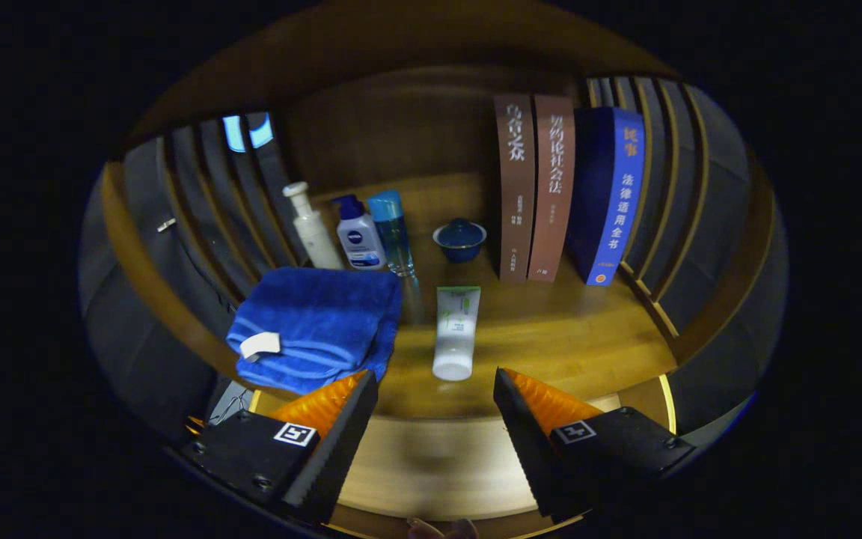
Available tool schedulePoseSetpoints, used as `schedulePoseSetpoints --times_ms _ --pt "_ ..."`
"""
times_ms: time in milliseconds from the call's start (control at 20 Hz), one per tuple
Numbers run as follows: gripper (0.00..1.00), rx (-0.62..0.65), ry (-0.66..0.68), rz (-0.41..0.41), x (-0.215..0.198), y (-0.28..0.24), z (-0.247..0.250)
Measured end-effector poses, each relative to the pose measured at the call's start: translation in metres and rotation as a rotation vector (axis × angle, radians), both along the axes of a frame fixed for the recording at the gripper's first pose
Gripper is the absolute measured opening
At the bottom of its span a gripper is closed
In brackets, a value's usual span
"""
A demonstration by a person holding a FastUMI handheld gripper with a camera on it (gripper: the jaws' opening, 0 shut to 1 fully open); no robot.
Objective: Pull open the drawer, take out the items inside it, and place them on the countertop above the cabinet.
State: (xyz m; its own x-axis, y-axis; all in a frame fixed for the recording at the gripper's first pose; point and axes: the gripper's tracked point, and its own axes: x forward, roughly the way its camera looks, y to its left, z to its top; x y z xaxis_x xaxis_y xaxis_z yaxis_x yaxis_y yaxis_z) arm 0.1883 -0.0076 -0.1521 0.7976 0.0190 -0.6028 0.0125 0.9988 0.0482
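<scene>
The tongs (435, 389) stand spread wide with nothing between them, hovering at the front edge of the wooden surface (551, 337). Just ahead of the gap lies a white tube (456, 333), flat on its side with its cap end toward the tongs. Left of it, touching the left finger's tip, sits a folded blue towel (319, 326) with a white tag. Behind the towel stand a white pump bottle (311, 228), a white lotion bottle (360, 238) with a blue cap and a clear blue bottle (393, 232), close together. A small blue lidded bowl (459, 239) sits near three upright books (558, 187).

The drawer itself cannot be made out, so whether anything is left inside is unclear.

The tube looks light and soft-walled; squeezing its middle would dent it, so the firmer cap end or the crimped tail seems the better hold. The towel is soft and will sag, so a deep bite on the folded edge would suit it. The bowl looks breakable, its lid loose.
</scene>
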Motion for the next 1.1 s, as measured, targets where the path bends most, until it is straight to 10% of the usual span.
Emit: schedulePoseSetpoints --times_ms 300,1100 --pt "1.0 0.06 -0.263 0.054 -0.089 0.025 0.045" --pt "0.99 0.003 -0.267 -0.056 -0.222 -0.009 -0.08"
